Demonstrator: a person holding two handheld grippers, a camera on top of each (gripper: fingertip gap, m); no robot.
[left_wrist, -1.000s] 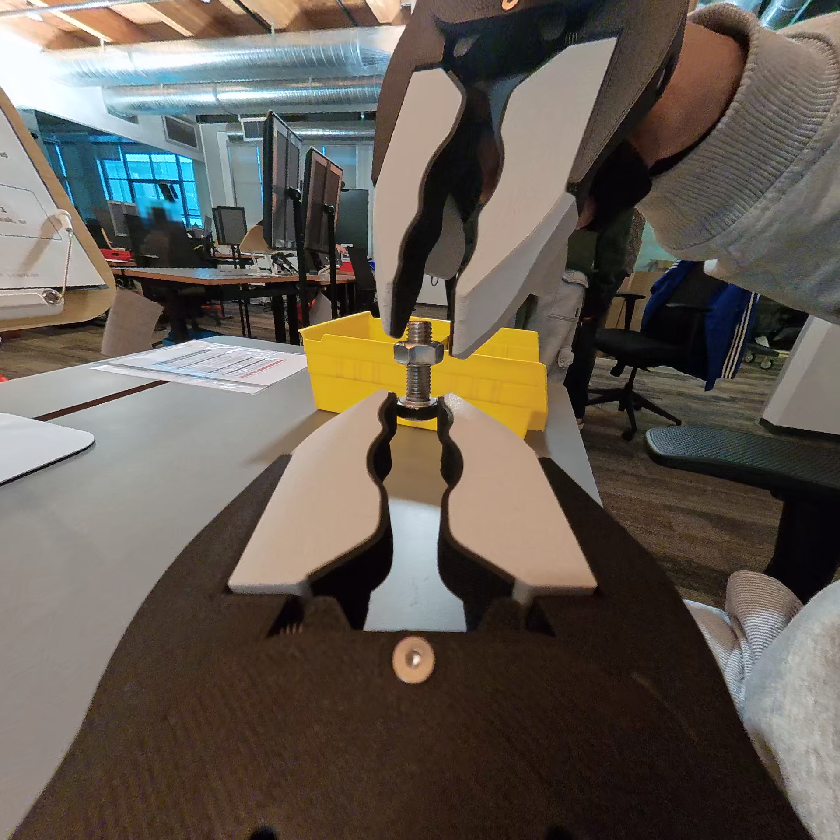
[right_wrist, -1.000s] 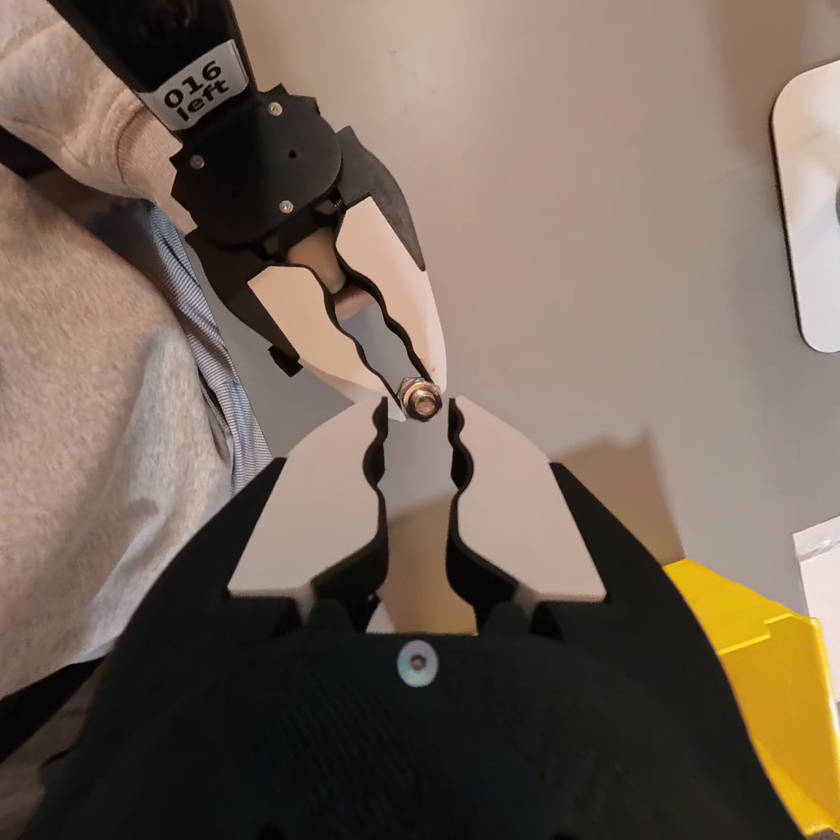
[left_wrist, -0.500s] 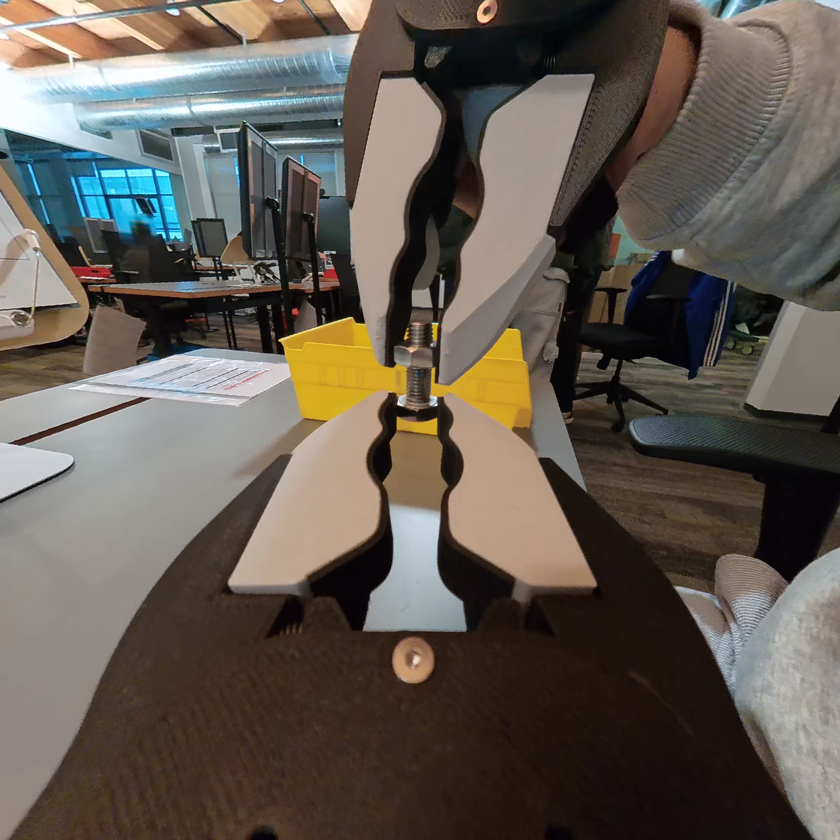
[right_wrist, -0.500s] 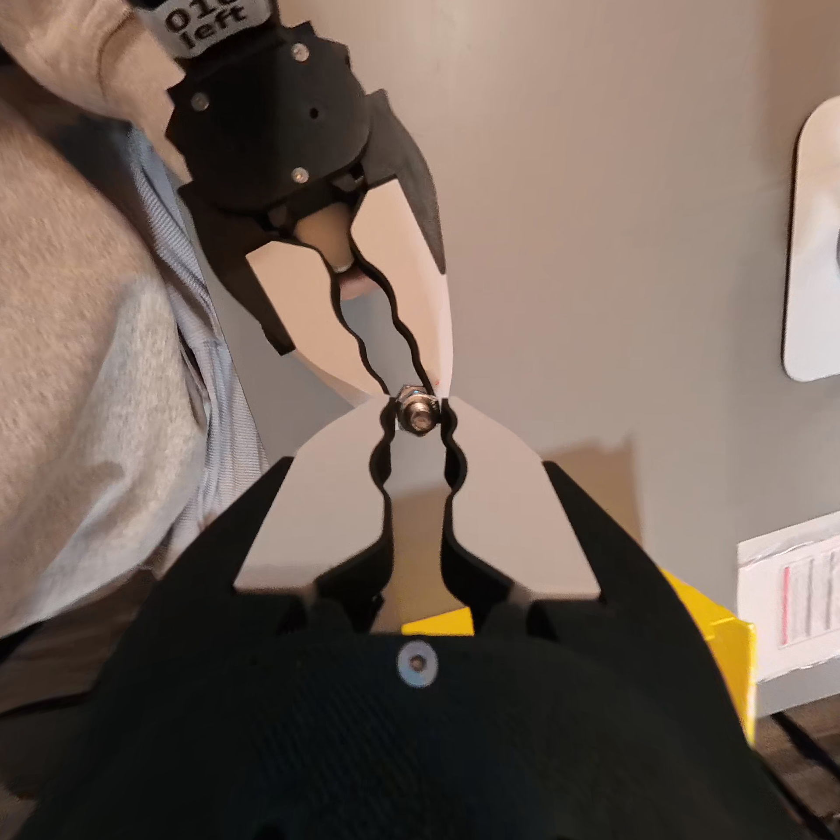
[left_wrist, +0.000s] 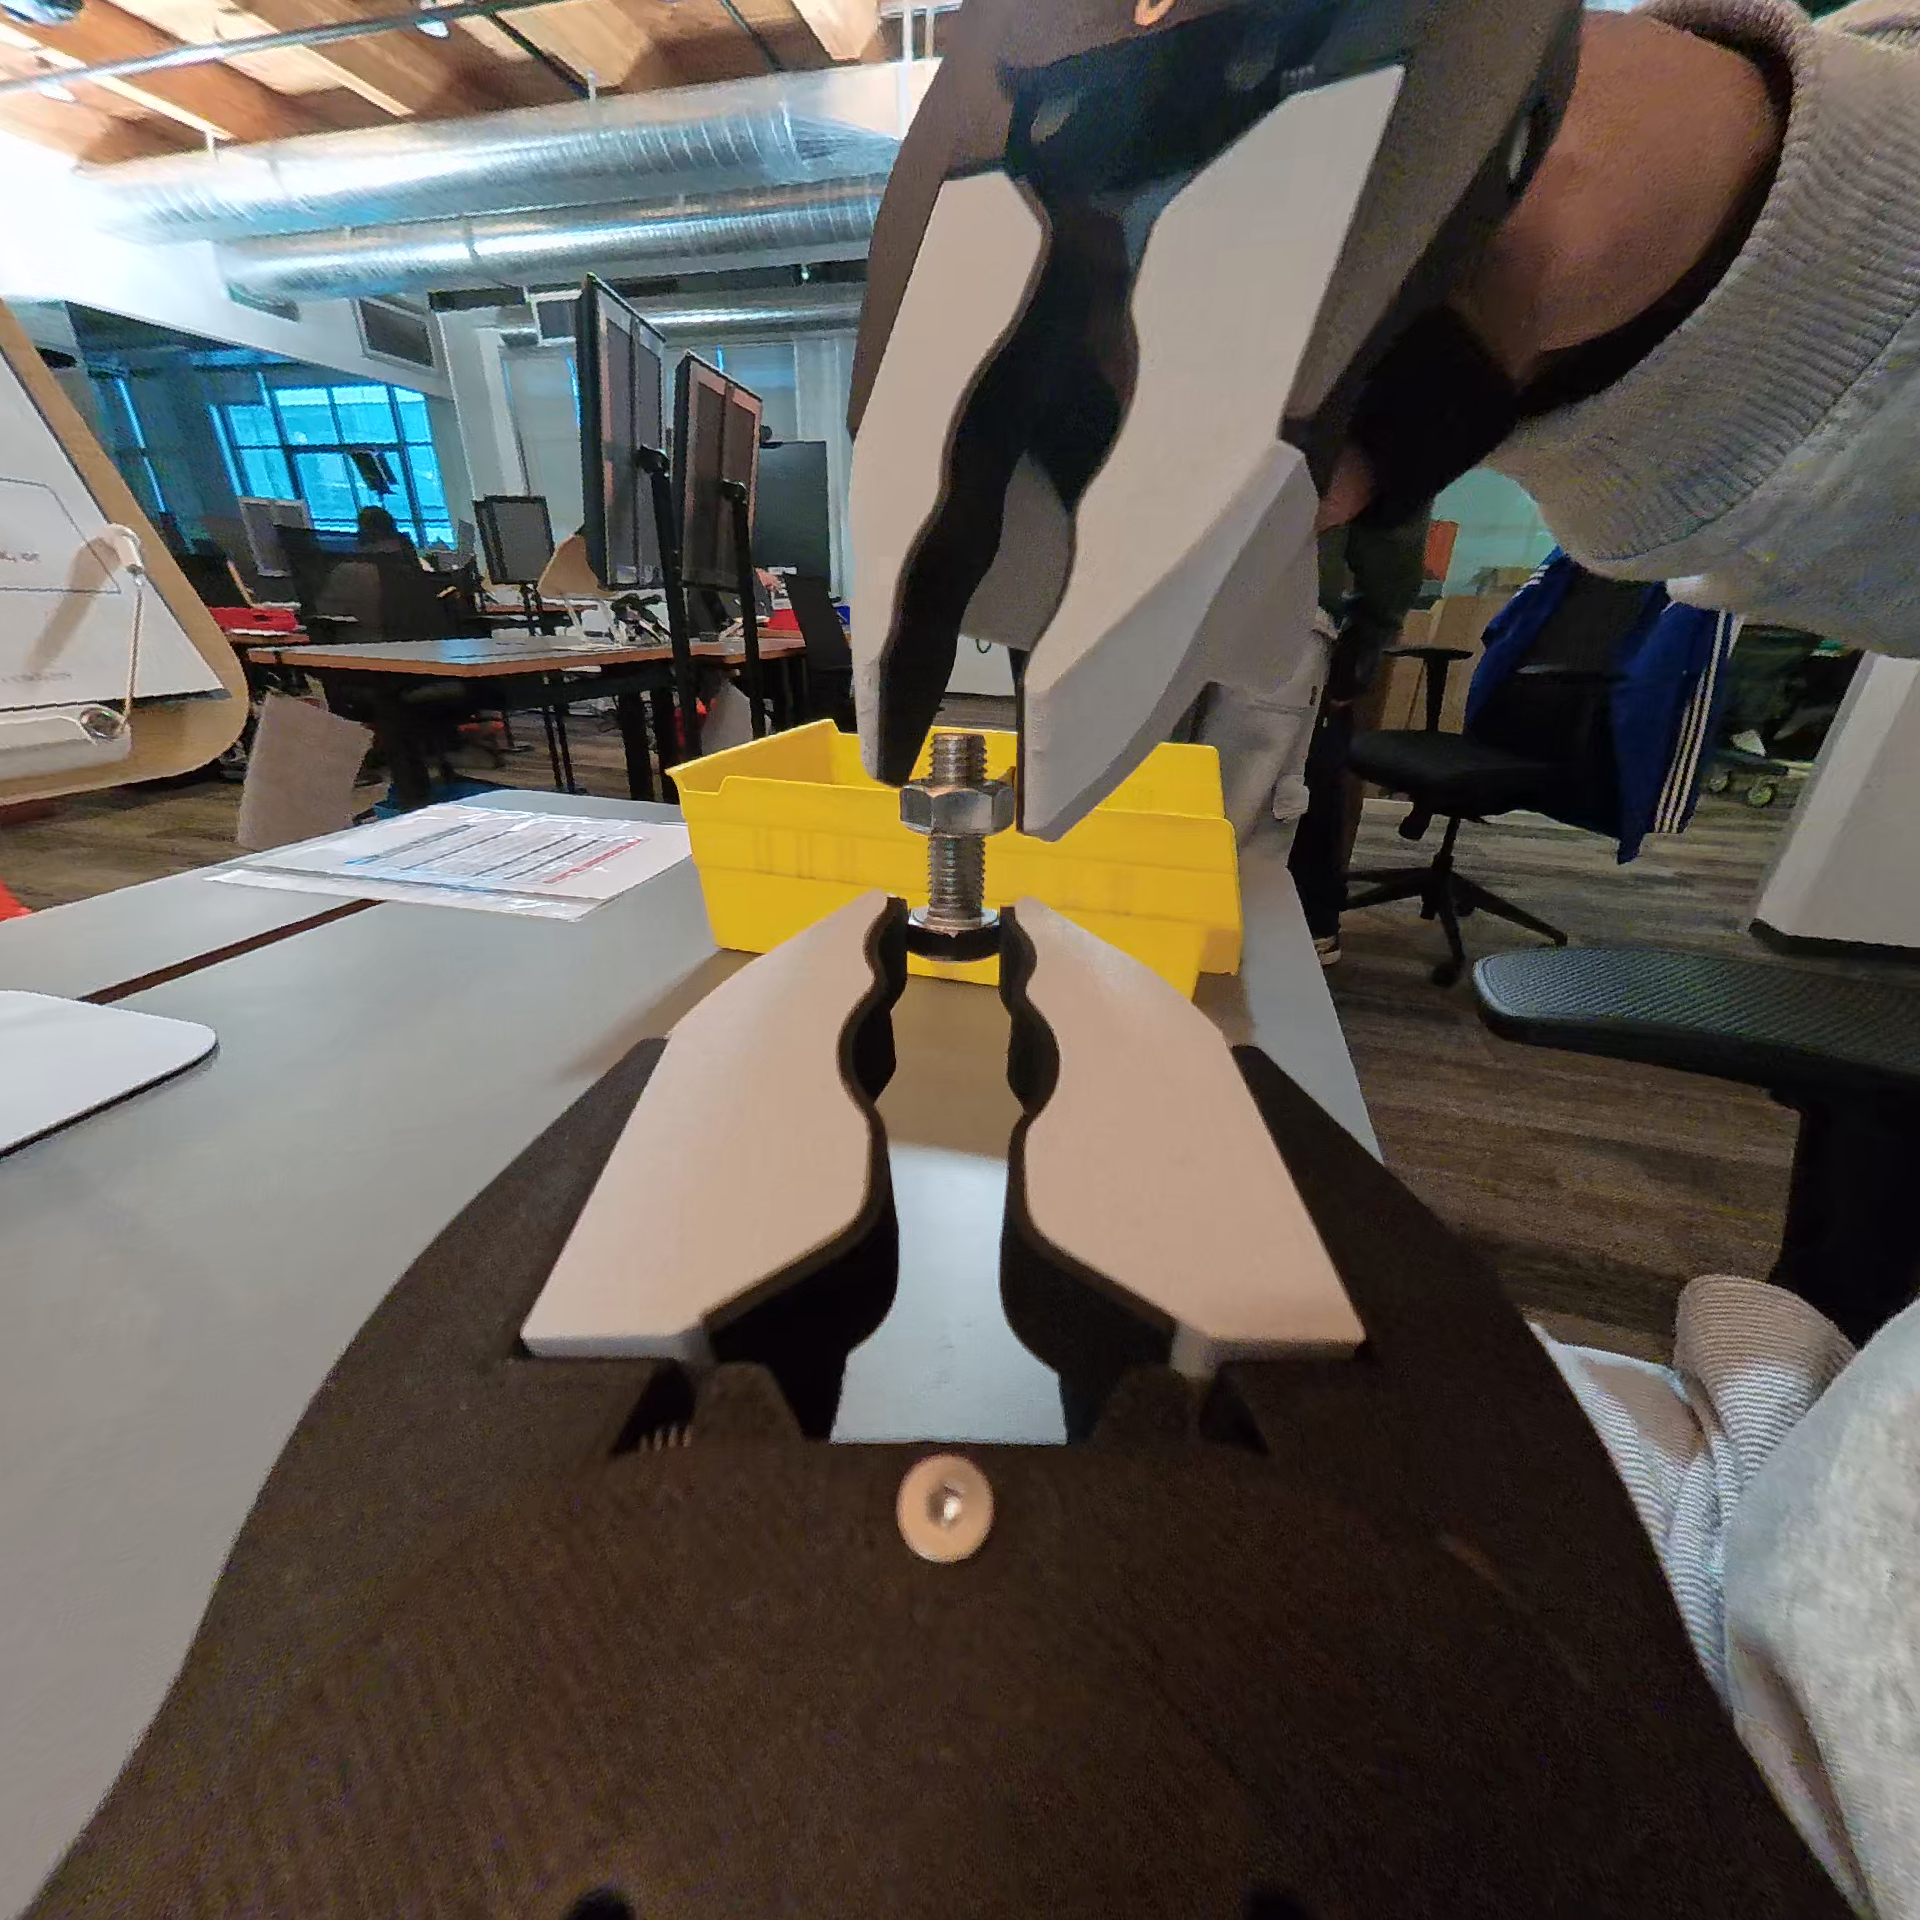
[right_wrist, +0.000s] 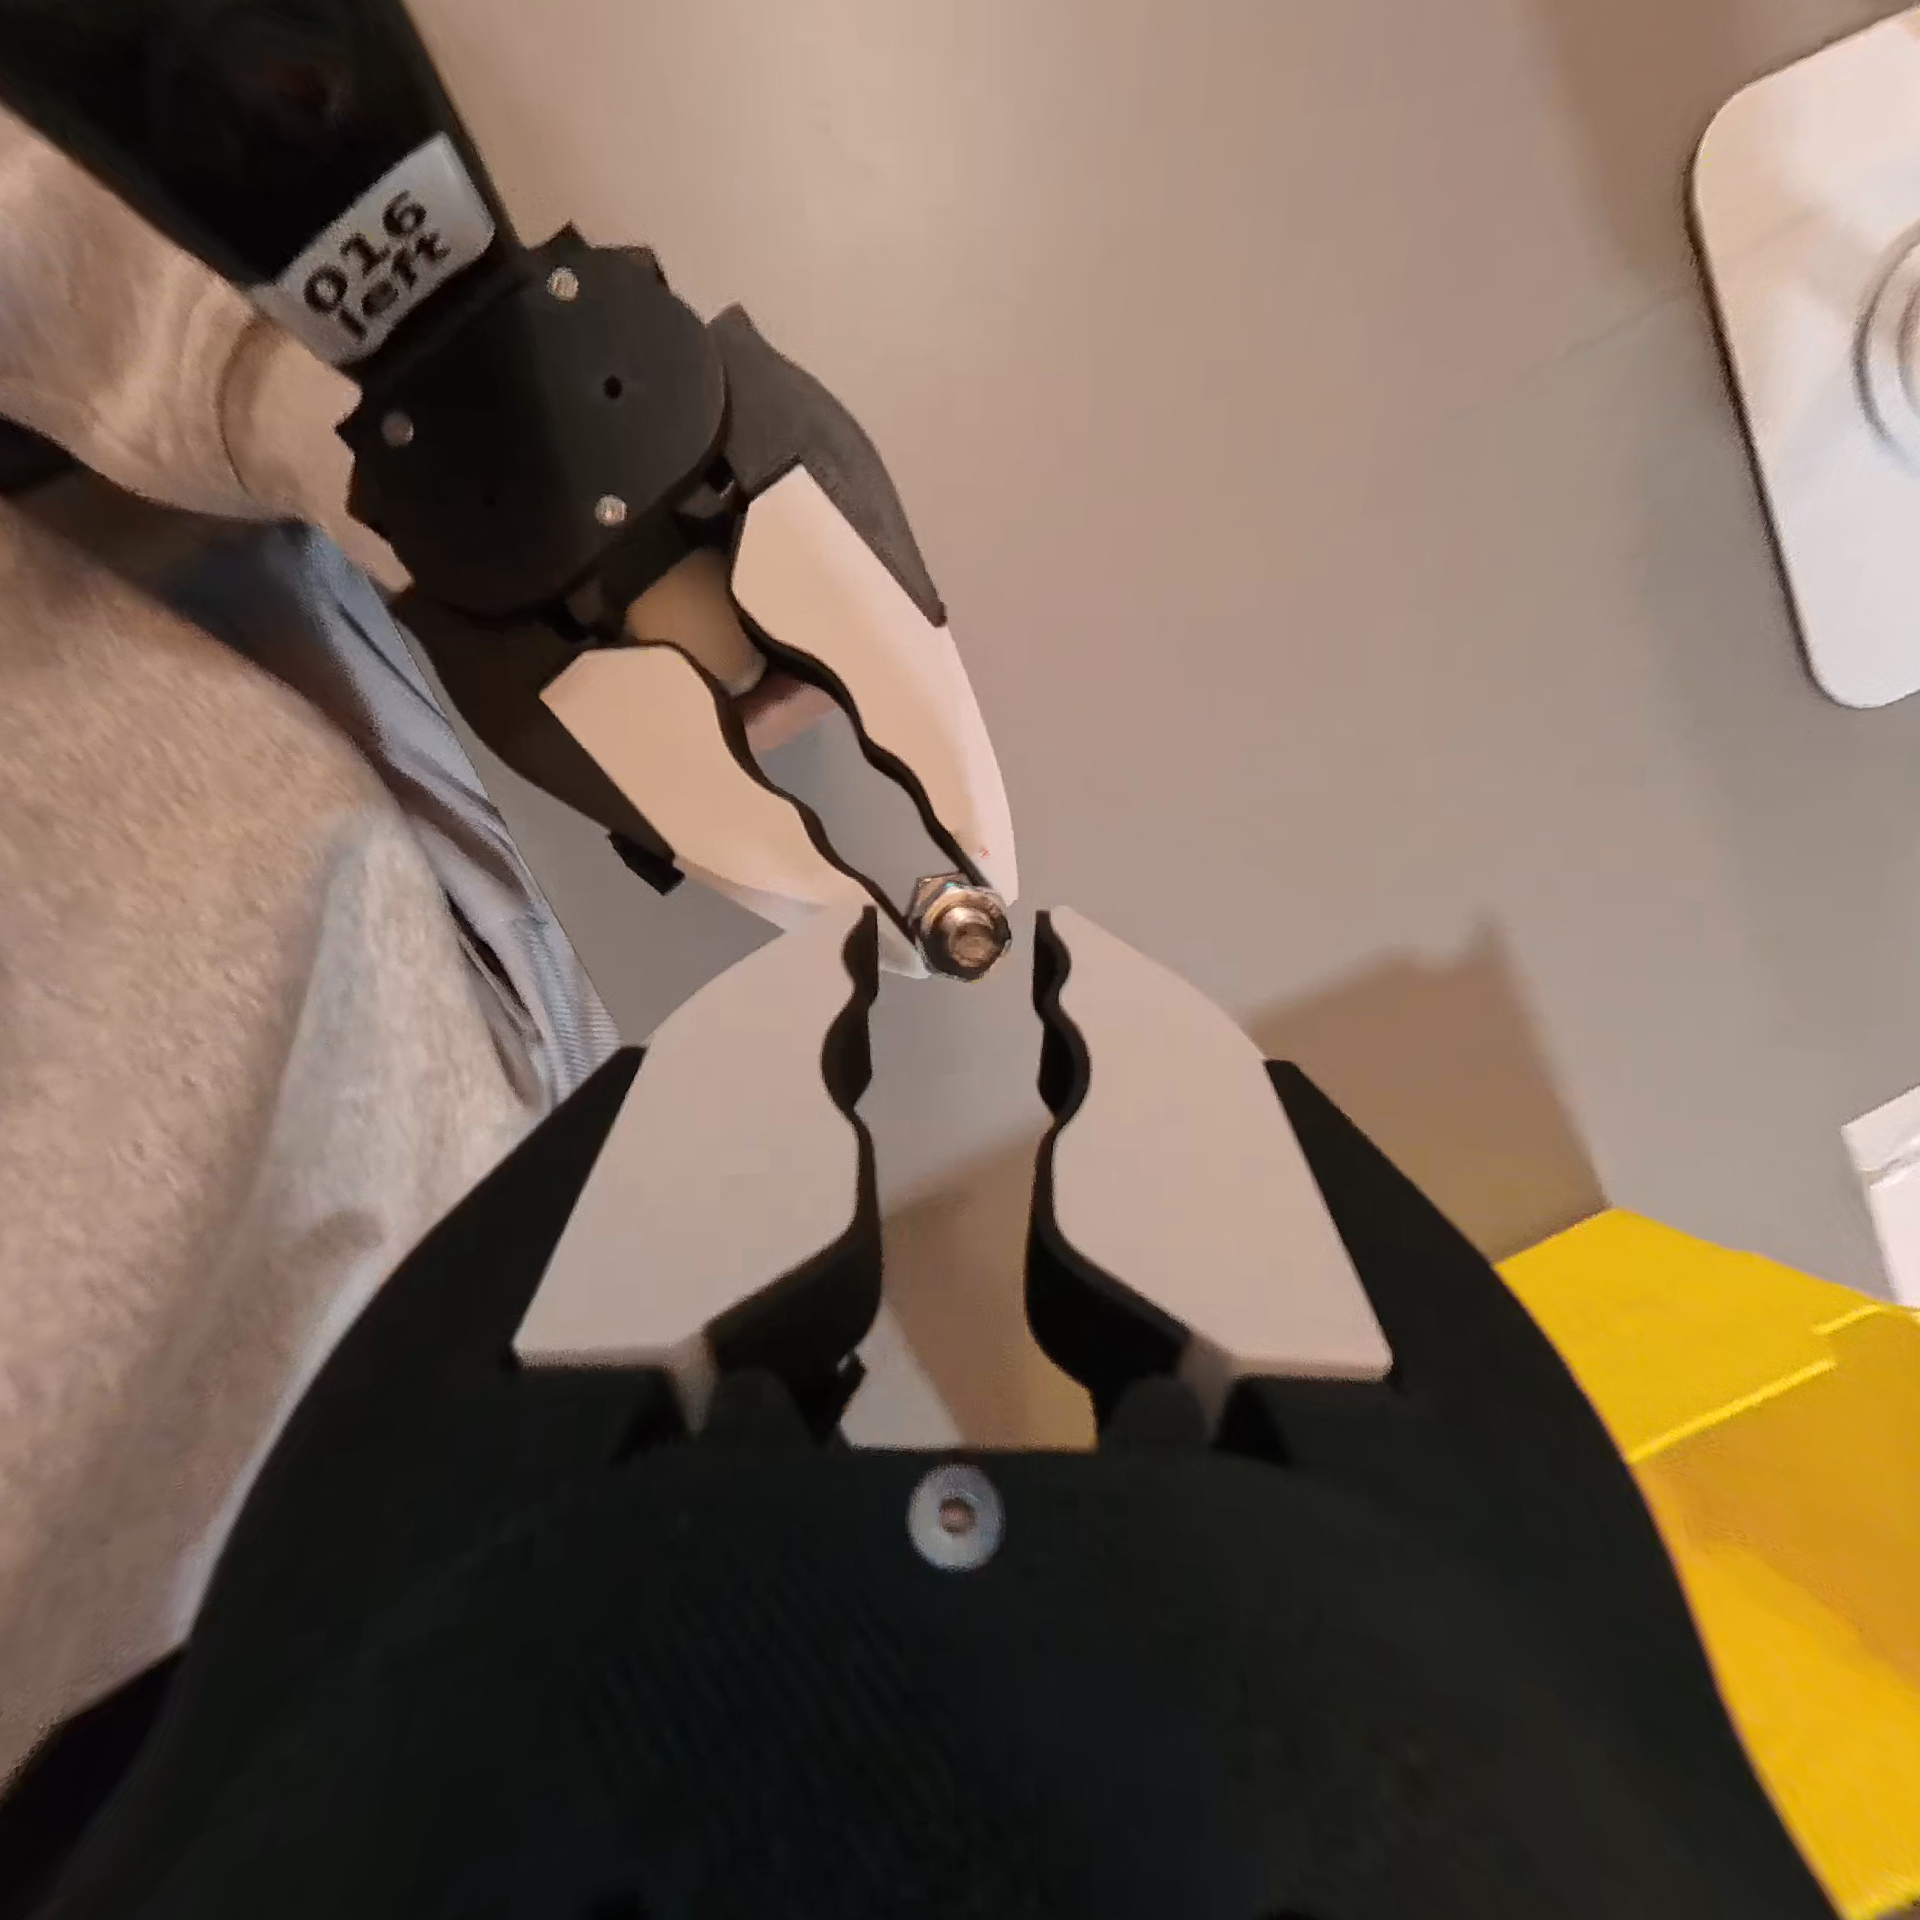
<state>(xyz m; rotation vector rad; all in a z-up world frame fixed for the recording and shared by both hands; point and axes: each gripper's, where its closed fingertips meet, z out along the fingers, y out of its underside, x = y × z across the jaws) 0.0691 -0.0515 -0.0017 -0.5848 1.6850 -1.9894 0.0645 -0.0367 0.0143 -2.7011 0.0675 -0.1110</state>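
Note:
My left gripper (left_wrist: 951, 914) is shut on the head of a steel bolt (left_wrist: 954, 883) and holds it upright just above the grey table (left_wrist: 312, 1091). A hex nut (left_wrist: 956, 805) sits on the thread near the bolt's top. My right gripper (left_wrist: 961, 795) comes down from above. Its fingertips stand on either side of the nut, slightly open. In the right wrist view, the right gripper (right_wrist: 954, 925) looks straight down on the nut (right_wrist: 961, 930), with a small gap at each side. The left gripper (right_wrist: 940, 914) reaches in there from the upper left.
A yellow bin (left_wrist: 1101, 862) stands just behind the bolt, at the table's right edge; it also shows in the right wrist view (right_wrist: 1714, 1455). A sheet of paper (left_wrist: 457, 857) and a white pad (left_wrist: 83, 1049) lie to the left. An office chair (left_wrist: 1714, 1018) stands off the table's right side. Less than 4 cm separates the two grippers' tips.
The right gripper closed on the nut half a second ago and has now opened off it and turned back. The left gripper still holds the bolt in place.

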